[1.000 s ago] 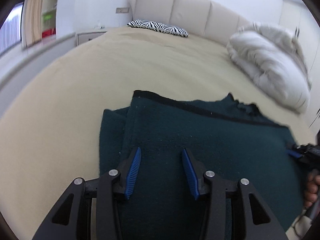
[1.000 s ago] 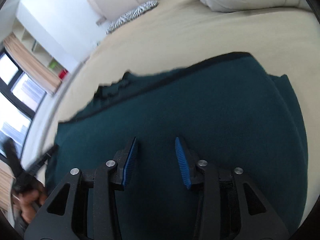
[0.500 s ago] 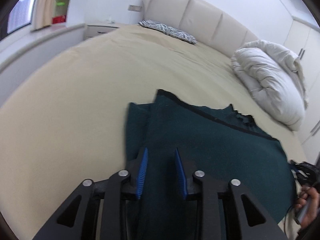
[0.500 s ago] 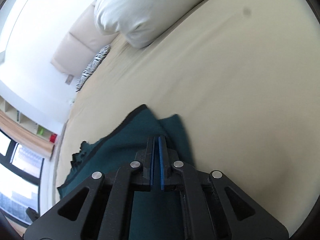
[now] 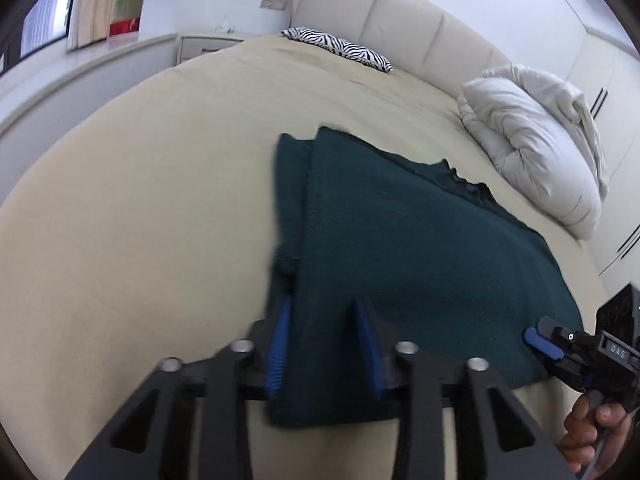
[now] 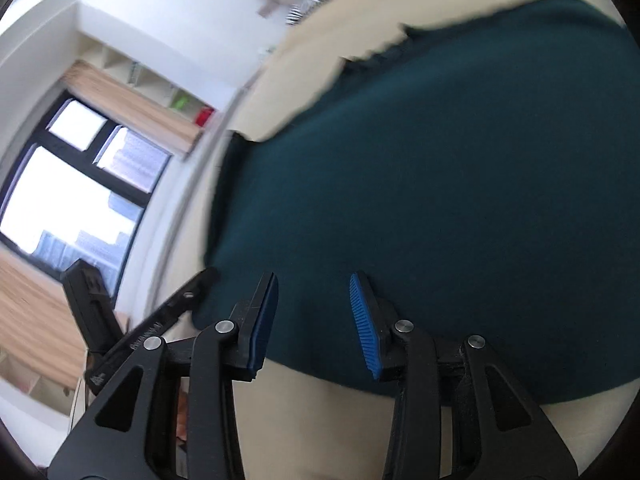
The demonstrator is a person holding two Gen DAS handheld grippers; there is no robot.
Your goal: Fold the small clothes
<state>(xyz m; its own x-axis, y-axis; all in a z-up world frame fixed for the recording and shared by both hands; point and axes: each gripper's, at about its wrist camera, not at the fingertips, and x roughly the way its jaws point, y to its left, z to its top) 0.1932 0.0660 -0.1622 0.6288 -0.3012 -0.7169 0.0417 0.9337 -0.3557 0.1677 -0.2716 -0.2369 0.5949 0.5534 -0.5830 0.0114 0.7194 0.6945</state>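
both grippers have come back to the near edge of the green cloth [image 5: 420, 264] on the bed [image 5: 140, 200], the left gripper [image 5: 324, 344] fingers closing, the right gripper [image 6: 314, 320] fingers opening, both open and holding nothing, ready for the next fold.

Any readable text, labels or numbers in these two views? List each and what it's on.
"OAS" (unsure): small white label on the right claw body, left wrist view.
White print along the left claw arm, right wrist view: too blurred to read.
Raised marks on its housing: unreadable.
Left jaws have just been closing, right opening; the green cloth lies under both, not pinched.
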